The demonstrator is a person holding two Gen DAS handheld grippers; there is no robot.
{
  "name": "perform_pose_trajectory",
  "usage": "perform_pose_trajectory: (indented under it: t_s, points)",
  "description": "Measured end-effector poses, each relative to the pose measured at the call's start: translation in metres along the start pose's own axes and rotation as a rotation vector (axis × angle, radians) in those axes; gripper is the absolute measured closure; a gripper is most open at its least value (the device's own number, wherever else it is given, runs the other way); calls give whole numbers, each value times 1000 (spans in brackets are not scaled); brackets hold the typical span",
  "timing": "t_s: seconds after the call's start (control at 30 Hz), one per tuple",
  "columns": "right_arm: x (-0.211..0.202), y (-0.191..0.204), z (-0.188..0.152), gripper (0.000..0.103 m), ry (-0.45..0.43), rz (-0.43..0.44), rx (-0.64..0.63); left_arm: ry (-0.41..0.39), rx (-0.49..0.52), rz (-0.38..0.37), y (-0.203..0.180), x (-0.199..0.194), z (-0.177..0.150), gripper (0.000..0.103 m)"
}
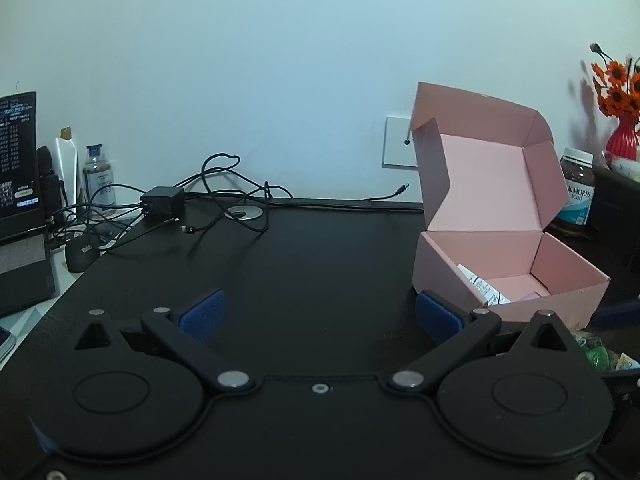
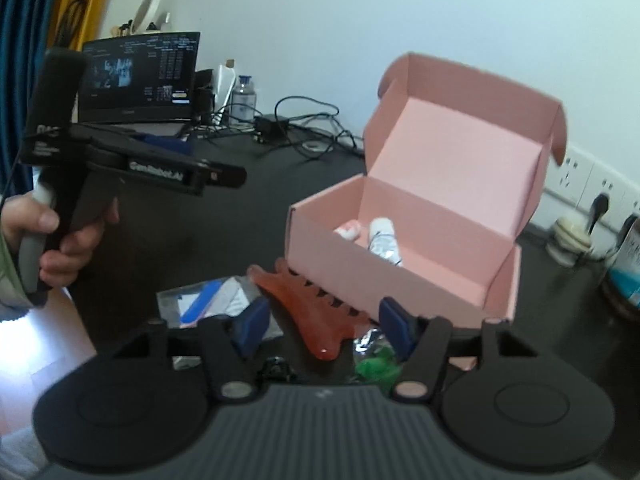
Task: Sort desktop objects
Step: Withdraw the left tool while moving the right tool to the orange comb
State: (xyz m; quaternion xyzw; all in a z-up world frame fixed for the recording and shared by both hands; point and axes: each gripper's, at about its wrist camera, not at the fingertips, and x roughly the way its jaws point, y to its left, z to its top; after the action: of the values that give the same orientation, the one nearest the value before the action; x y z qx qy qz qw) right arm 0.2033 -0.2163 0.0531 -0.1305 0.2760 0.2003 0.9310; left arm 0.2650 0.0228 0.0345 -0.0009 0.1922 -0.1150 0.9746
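Observation:
A pink cardboard box (image 1: 452, 272) with its lid up stands on the black desk (image 1: 320, 256); it also shows in the right wrist view (image 2: 328, 240). A white tube (image 2: 384, 240) and a small pinkish item (image 2: 349, 230) lie inside. My left gripper (image 1: 320, 312) is open and empty, left of the box. My right gripper (image 2: 324, 326) is open above an orange-red comb-shaped tool (image 2: 308, 308) lying in front of the box. A clear packet with a blue strip (image 2: 204, 304) and a green wrapped item (image 2: 376, 368) lie beside the tool.
A laptop (image 2: 140, 76), a black charger with tangled cables (image 1: 162, 204), a mouse (image 1: 80, 258) and a small bottle (image 1: 98, 176) sit at the back left. A supplement jar (image 1: 576, 192) and a red vase with orange flowers (image 1: 622, 140) stand right of the box. Wall sockets (image 2: 592, 184) are behind.

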Motion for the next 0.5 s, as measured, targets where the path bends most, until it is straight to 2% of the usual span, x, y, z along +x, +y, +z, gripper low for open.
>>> perform_pose_trajectory:
  t_s: [0.13,0.27,0.5]
  points:
    - [10,3,1,43,19,-2,-35,-2,19,13,-3,-1,0,0]
    - [24,4,6,56,54,19,-58,7,52,38,-9,0,0,0]
    - [40,0,7,58,84,25,-31,8,72,56,-12,1,0,0]
